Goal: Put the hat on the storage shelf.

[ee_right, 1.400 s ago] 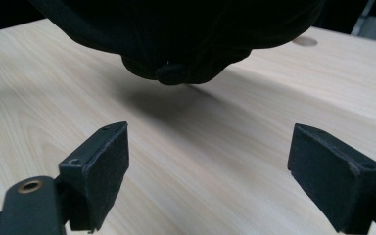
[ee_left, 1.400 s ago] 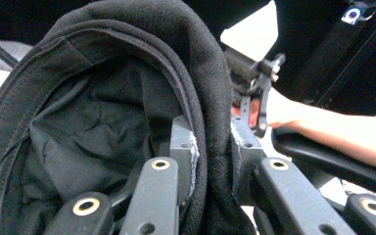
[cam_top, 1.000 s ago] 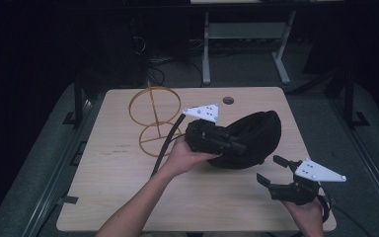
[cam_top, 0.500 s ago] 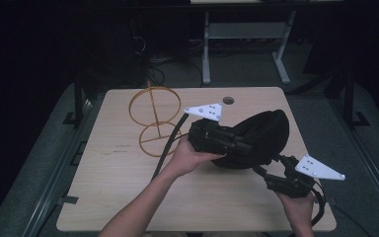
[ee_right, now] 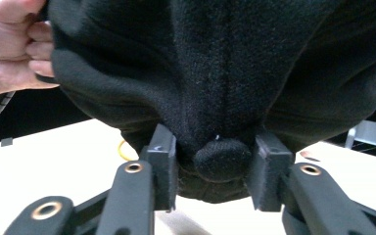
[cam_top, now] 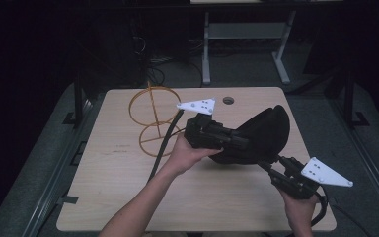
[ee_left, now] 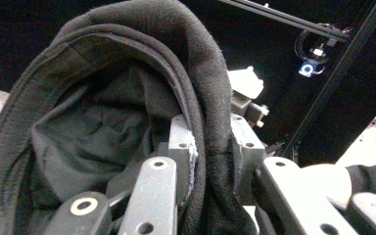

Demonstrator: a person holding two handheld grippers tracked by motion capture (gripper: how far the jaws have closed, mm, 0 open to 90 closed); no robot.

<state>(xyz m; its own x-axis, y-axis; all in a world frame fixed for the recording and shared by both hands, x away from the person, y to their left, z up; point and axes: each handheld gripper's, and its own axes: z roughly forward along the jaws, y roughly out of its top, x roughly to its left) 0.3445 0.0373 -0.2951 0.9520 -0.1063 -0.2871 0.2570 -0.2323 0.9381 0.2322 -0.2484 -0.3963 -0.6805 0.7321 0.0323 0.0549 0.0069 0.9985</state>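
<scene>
Where held off the tabletop (cam_top: 128, 197) between both grippers, black fabric cap (cam_top: 261, 133) sits right of centre, toward the right edge, crown bulging up and back. Brim edge (ee_left: 205, 122) clamped in left gripper (cam_top: 237, 140), jaws fully closed on the folded rim; lining and inner hollow visible in the left gripper view. Lower bulge of crown, with its small button (ee_right: 223, 159), lodged between jaws of right gripper (cam_top: 266, 168); jaws just closing in from wide, pads now pressing the fabric on both sides, gap set by the bunched cloth. Left hand (cam_top: 187, 153) wrapped round its gripper body, close against the cap's near side; right hand (cam_top: 298, 210) low at the near right corner.

Yellow wire stand (cam_top: 153, 121) standing left of the cap, near the left gripper's cable (cam_top: 165, 143), not touching the cloth. Small round hole (cam_top: 228, 100) in the top by the far edge. Bare wood open across the left half and along the near edge; narrow strip between cap and right edge.
</scene>
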